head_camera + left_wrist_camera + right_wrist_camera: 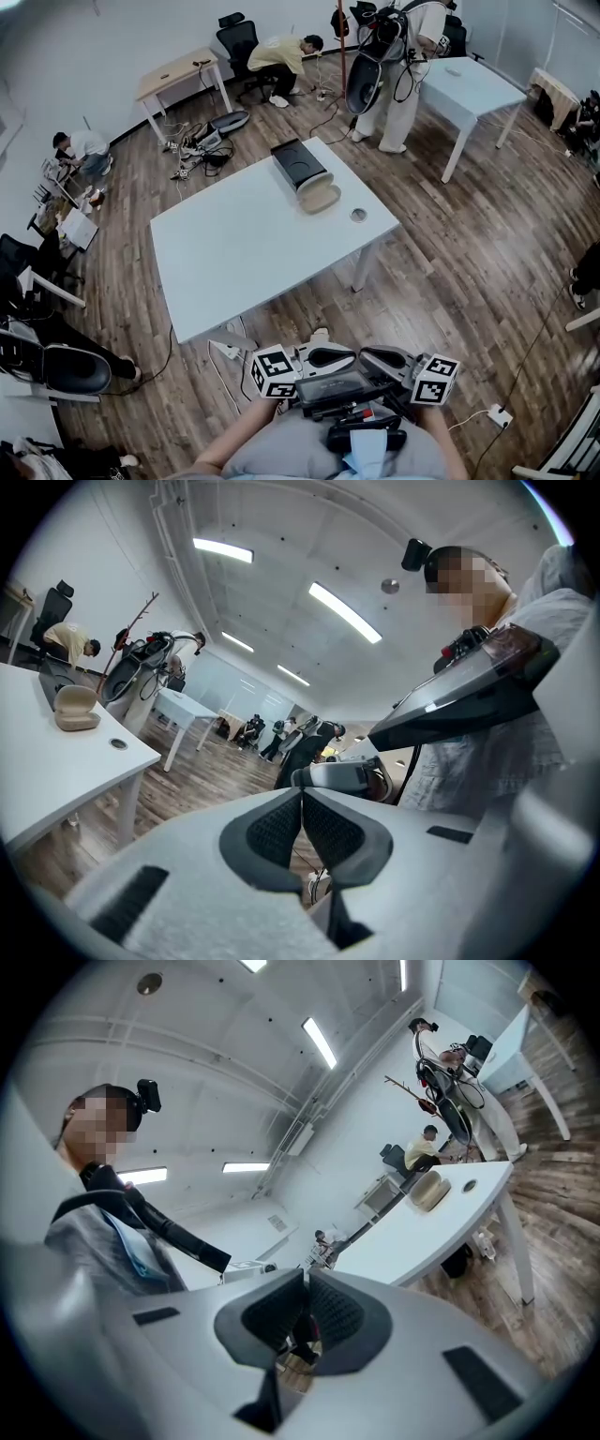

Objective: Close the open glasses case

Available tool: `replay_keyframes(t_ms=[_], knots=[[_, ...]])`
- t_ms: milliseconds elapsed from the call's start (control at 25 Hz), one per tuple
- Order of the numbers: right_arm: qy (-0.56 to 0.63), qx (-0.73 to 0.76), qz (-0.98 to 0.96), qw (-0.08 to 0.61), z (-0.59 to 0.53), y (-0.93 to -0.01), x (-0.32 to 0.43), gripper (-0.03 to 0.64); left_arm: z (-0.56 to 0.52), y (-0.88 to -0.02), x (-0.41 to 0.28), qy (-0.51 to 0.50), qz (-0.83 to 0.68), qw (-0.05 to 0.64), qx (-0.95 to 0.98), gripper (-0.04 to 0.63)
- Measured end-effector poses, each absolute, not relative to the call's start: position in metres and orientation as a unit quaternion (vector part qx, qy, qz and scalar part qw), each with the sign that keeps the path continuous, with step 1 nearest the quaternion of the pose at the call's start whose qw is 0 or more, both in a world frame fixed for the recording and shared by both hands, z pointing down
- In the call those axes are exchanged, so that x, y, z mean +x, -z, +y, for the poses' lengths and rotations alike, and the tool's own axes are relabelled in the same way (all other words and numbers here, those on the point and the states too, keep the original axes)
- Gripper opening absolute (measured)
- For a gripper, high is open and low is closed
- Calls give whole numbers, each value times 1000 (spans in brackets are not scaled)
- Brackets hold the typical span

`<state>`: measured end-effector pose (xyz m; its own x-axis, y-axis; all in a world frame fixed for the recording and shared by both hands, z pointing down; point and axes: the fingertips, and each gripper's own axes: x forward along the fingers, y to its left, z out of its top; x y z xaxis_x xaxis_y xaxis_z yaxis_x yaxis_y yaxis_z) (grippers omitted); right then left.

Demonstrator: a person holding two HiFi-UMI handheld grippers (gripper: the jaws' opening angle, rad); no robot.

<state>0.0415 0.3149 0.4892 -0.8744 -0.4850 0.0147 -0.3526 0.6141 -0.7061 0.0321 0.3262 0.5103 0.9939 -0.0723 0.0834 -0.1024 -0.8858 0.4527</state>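
The open glasses case lies near the far edge of the white table: a black tray with a beige shell at its near end. In the left gripper view the case's beige shell shows far off to the left, and in the right gripper view the case sits on the tabletop. Both grippers are held close to my body, well short of the table, tips turned toward each other. My left gripper is shut and empty. My right gripper is shut and empty too.
A round cable hole sits in the table near the case. A power strip and cables lie on the wood floor under the table's near edge. Behind are a standing person, a crouching person, a second white table and a wooden desk.
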Motion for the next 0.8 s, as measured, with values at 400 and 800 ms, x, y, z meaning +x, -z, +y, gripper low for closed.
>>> replay_keyframes(t_ms=[400, 800], knots=[[378, -231, 893, 84, 214, -490, 26, 34, 222, -501, 15, -13, -59, 241, 969, 20], [377, -222, 897, 62, 103, -483, -4, 34, 103, -479, -15, 38, -74, 265, 961, 20]])
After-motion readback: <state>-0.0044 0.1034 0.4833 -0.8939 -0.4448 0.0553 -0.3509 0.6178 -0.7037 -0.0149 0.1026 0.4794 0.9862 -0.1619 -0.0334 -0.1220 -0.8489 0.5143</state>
